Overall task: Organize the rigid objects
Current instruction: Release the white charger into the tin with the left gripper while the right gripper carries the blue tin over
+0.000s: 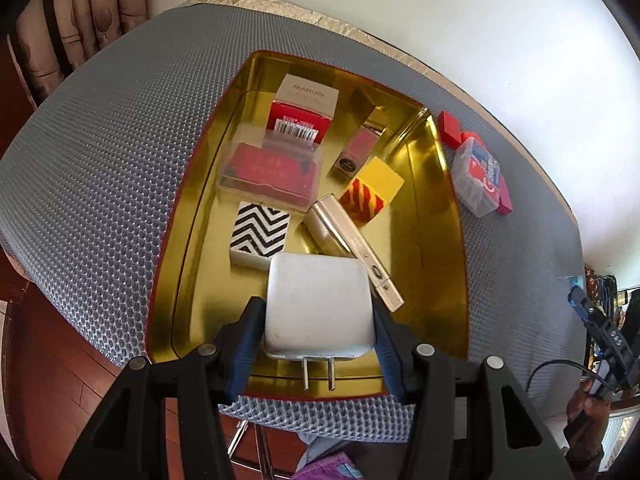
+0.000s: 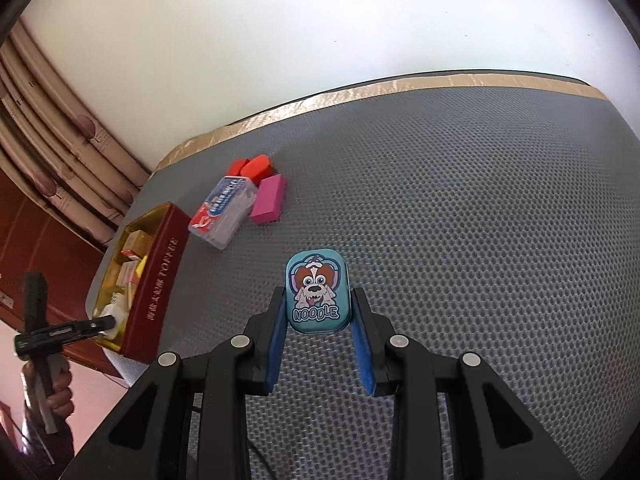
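My left gripper (image 1: 318, 320) is shut on a white charger plug (image 1: 320, 316), prongs toward me, over the near end of a gold-lined red tin box (image 1: 448, 240). The box holds a zigzag block (image 1: 260, 230), a silver lighter-like case (image 1: 348, 244), a yellow striped block (image 1: 372, 190), a pink tube box (image 1: 356, 150), a clear case (image 1: 272, 168) and a red carton (image 1: 300, 116). My right gripper (image 2: 320, 308) stands around a teal "Noodle" dog tin (image 2: 317, 292) on the grey mat; the pads sit at its sides.
On the mat beside the red box (image 2: 160, 280) lie a clear plastic box with a red-blue label (image 2: 224, 212), a pink block (image 2: 270, 198) and red blocks (image 2: 252, 168). The wall is behind the table. Curtains hang at the left.
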The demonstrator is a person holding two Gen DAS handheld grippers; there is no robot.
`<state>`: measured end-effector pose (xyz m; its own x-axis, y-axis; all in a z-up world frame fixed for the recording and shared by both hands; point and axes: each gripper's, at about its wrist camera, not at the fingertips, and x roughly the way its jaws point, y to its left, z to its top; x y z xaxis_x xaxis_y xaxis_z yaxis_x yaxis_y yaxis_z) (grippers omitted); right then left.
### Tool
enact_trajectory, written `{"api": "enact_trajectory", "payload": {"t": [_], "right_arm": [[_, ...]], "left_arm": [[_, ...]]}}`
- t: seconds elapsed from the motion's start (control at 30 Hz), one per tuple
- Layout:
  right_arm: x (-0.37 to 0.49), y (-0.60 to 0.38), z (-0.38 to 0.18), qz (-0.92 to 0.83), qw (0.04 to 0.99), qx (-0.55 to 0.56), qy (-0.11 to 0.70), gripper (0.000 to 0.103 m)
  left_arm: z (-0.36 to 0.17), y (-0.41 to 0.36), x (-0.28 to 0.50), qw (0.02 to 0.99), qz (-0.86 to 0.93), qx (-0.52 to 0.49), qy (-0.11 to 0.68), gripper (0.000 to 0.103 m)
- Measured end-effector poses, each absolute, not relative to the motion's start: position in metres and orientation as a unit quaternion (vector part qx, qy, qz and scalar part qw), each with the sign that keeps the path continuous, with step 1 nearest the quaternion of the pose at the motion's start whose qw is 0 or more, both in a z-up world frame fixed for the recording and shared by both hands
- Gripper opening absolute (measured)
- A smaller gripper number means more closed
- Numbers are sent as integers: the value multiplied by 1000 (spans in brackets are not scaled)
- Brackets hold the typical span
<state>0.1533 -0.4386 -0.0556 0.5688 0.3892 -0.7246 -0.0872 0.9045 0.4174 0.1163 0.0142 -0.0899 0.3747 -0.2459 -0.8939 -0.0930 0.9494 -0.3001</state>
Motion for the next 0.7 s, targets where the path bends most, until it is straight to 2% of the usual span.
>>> {"api": "enact_trajectory", "payload": {"t": [0.2,0.4,0.7], "right_arm": [[153,-421,-46,161,866,168,443,29],[148,-388,-31,198,864,154,437,29],[156,-306,4,285,851,130,421,29]], "left_arm": [[-90,13,112,832,-27,-109,543,54],[-65,10,98,871,-15,-71,485,57],[-34,22,59,868,-6,-128,480,58]]}}
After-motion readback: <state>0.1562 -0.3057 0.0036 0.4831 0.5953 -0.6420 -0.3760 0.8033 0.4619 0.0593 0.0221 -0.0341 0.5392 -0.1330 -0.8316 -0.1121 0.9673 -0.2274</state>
